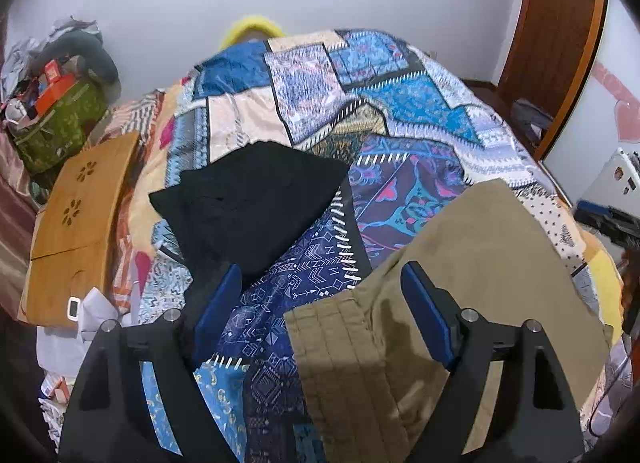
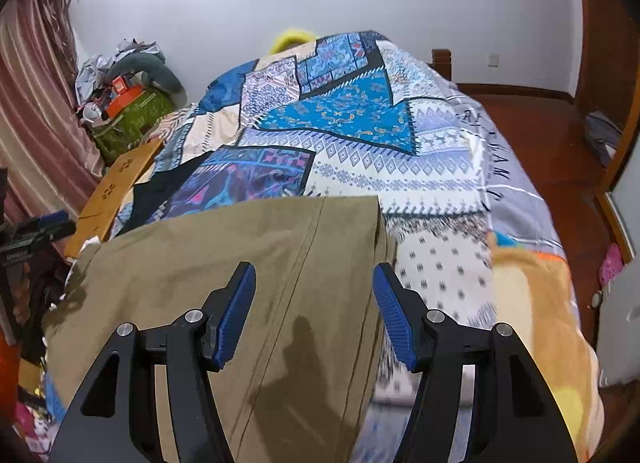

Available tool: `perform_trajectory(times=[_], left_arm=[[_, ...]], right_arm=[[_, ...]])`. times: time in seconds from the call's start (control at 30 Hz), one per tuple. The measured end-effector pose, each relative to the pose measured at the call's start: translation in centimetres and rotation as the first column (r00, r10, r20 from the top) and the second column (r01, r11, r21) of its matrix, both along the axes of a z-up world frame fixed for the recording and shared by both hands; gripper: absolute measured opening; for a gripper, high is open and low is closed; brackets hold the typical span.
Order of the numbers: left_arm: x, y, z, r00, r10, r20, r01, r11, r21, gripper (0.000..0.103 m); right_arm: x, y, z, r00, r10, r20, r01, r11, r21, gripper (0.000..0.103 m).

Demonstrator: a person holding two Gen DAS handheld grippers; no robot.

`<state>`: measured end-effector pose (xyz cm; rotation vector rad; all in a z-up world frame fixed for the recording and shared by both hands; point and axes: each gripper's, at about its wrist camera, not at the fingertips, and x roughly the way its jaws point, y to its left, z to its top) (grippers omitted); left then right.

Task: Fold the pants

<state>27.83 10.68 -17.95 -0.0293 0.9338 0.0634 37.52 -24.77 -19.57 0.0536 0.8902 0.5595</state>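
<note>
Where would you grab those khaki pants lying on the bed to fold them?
Take the khaki pants at the far straight edge, coming down from above. They lie flat on the patchwork quilt, so the fingers must pinch that edge. Both grippers are open above them.

khaki cotton pants (image 1: 472,263): on the patchwork-quilted bed (image 1: 360,103), near side.
folded black cloth garment (image 1: 248,203): left of pants, farther back.
wooden lap tray (image 1: 80,223): bed's left edge.

Even, fairly bright indoor light, slightly cool. On the pants (image 2: 248,303) a soft shadow falls between the tongs, so the light comes from above and behind. The bed (image 2: 440,167) bulges under fisheye distortion; corners go black. Its right edge is motion-blurred.
</note>
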Motion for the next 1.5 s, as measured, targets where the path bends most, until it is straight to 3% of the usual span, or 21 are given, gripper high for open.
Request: perform_trajectory(times=[0.3,0.47,0.6,0.7,0.73,0.87,0.93,1.07,1.23,1.3,1.4,1.5], left_arm=[[2.0,1.2,-4.1,0.996,-0.014,-0.084,0.008,0.998,-0.064,0.082],[2.7,1.8,-6.4,0.99,-0.024,-0.14,0.005,0.991,-0.135,0.087],[2.6,1.8,-7.1,0.993,-0.017,-0.119,0.001,0.991,-0.136,0.088],[2.5,1.8,-7.2,0.995,0.017,-0.095,-0.026,0.995,-0.092,0.073],[2.4,1.8,-7.3,0.995,0.028,-0.091,-0.036,0.996,-0.084,0.073],[2.2,1.7,-7.1,0.994,0.082,-0.068,-0.085,0.996,-0.041,0.073],[2.1,1.3,-6.8,0.995,0.082,-0.059,-0.082,0.997,-0.011,0.073],[1.7,0.2,-5.3,0.998,0.051,-0.034,-0.048,0.996,0.069,0.073],[1.2,0.4,-2.2,0.999,0.039,0.018,-0.04,0.999,0.034,0.081],[1.2,0.6,-1.0,0.998,0.045,0.041,-0.046,0.998,0.038,0.083],[1.0,0.7,0.2,0.995,0.067,0.072,-0.074,0.991,0.108,0.083],[0.8,1.0,1.2,0.997,0.05,0.067,-0.053,0.998,0.044,0.083]], right_arm=[[7.5,2.2,-4.5,0.997,0.027,-0.075,-0.031,0.998,-0.051,0.057],[10.7,3.3,-7.4,0.989,0.03,-0.143,-0.044,0.994,-0.097,0.057],[11.3,3.8,-8.9,0.977,0.078,-0.201,-0.089,0.995,-0.044,0.044],[11.1,4.0,-9.0,0.979,0.078,-0.187,-0.09,0.994,-0.055,0.039],[11.1,4.0,-9.1,0.98,0.071,-0.185,-0.084,0.995,-0.061,0.037],[11.5,4.0,-9.7,0.985,0.017,-0.171,-0.039,0.991,-0.131,0.011],[11.7,4.1,-9.8,0.983,0.015,-0.184,-0.042,0.989,-0.145,0.011],[11.3,5.2,-8.3,0.985,0.042,-0.169,-0.084,0.964,-0.25,0.012],[8.8,4.7,-3.4,0.992,0.076,-0.1,-0.092,0.981,-0.17,0.016],[7.4,5.0,-1.1,0.992,0.1,-0.075,-0.108,0.988,-0.108,0.034],[4.6,6.9,1.5,0.987,0.159,-0.025,-0.16,0.985,-0.062,0.047],[2.6,9.5,2.8,0.973,0.231,-0.009,-0.231,0.972,-0.039,0.058]])
